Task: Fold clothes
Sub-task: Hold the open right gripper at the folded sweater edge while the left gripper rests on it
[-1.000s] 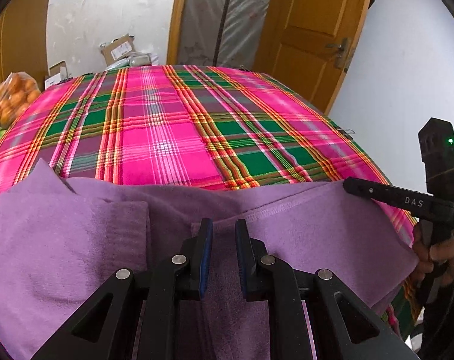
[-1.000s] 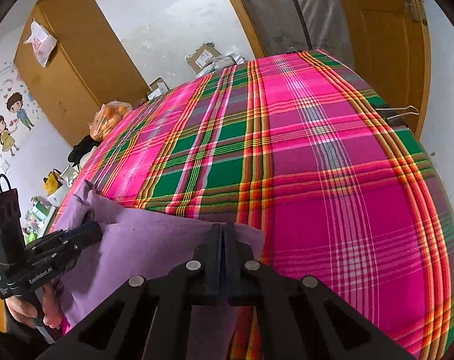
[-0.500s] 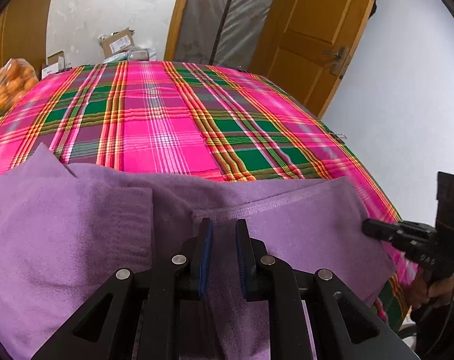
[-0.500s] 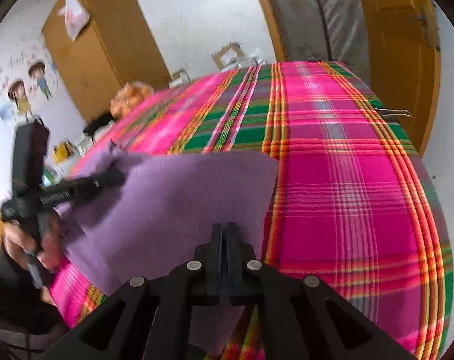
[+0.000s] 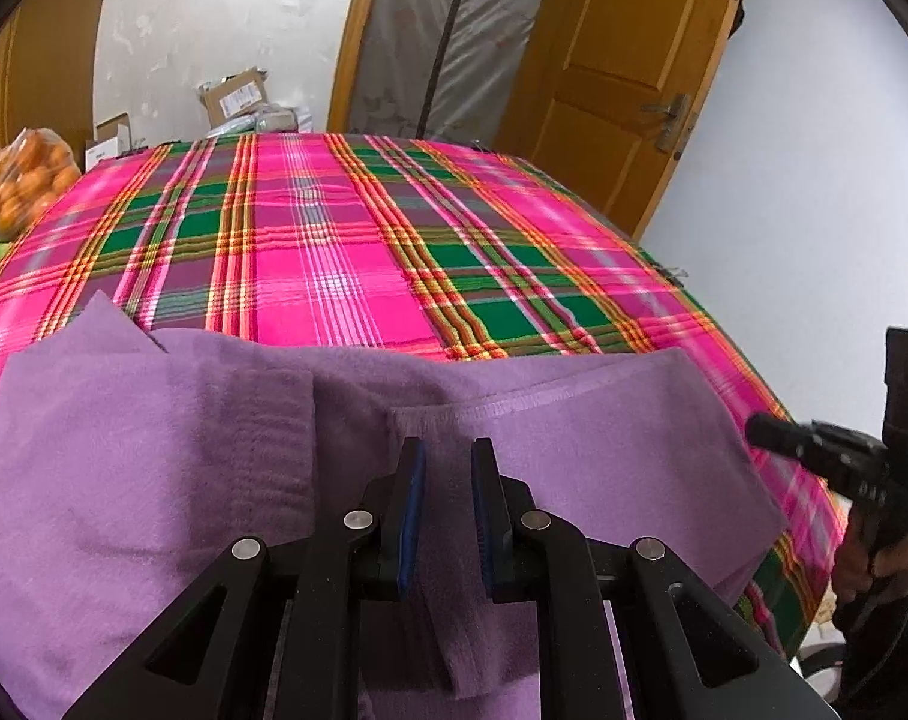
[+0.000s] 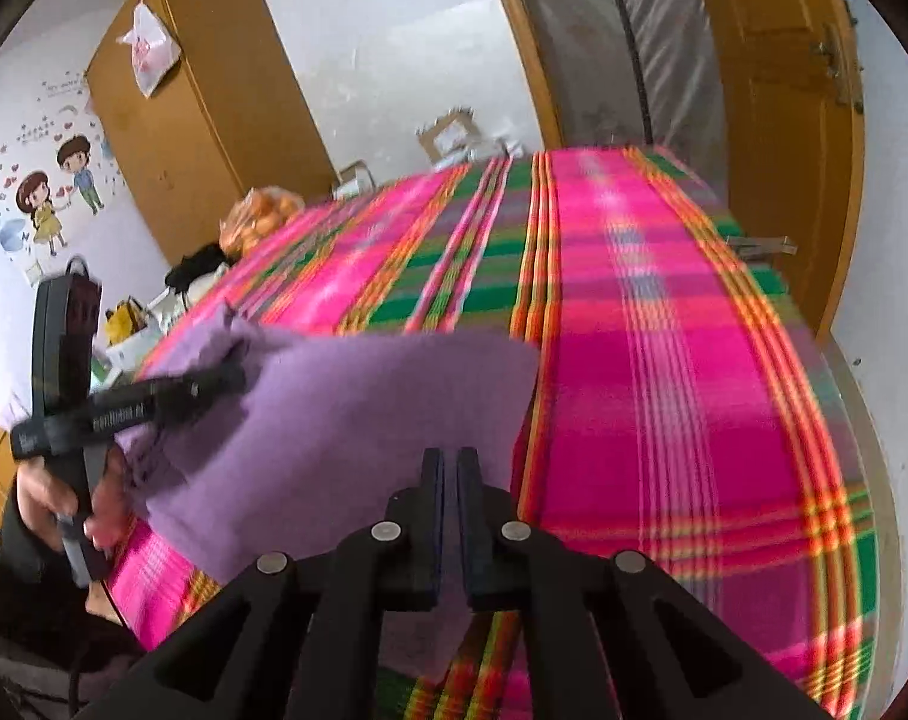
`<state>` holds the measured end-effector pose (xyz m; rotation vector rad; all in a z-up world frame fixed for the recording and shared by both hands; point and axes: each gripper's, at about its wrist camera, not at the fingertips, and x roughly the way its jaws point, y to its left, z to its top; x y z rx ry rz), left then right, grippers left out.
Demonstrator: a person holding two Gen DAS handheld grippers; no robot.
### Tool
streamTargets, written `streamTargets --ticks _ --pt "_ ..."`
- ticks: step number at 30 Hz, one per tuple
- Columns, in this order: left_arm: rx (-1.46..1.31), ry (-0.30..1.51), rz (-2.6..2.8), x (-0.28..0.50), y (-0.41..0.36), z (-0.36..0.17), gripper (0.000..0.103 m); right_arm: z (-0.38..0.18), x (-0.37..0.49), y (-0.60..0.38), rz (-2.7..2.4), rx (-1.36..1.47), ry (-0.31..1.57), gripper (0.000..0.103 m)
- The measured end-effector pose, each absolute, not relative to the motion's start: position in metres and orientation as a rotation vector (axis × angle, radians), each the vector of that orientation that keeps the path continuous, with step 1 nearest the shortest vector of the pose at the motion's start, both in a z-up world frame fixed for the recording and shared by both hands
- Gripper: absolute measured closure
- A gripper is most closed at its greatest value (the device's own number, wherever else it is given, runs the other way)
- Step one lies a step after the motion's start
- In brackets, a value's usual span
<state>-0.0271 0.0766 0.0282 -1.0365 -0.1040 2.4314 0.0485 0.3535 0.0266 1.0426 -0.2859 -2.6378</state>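
Purple garment (image 5: 574, 438), a soft fleece piece partly folded, lies on the near part of the table, on the pink and green plaid cloth (image 5: 334, 264). Its long axis runs from left to right in front of the person, along the near edge of the table.

The left gripper (image 5: 448, 462) is over the middle of the garment and points down at it. Its fingers (image 5: 411, 510) stand a little apart with a thick fold of the purple fabric between them, so they are pinching it. The right gripper (image 6: 451, 468) is at the right end of the garment, close to the corner of the table. Its fingers (image 6: 433, 516) are almost pressed together, with only a thin gap; the purple fabric passes under and between them, but whether they grip it firmly the pictures do not show clearly.

So each hand has one part of the same long side. The free far edge (image 5: 514, 360) lies ahead of both pairs of fingers. The right hand is nearer to the loose right end, and the next fold probably turns on carrying that end toward the left one.
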Motion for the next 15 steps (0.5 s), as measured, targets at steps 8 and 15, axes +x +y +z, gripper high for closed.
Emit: streamTargets --ticks 8,15 --pt "-1.077 -0.072 2.447 -0.036 0.078 0.026 0.087 0.011 0.024 0.363 -2.631 1.136 -0.372 0.101" --pt "-1.115 -0.057 2.442 -0.040 0.079 0.018 0.086 0.021 0.018 0.363 -2.644 1.089 -0.397 0.097"
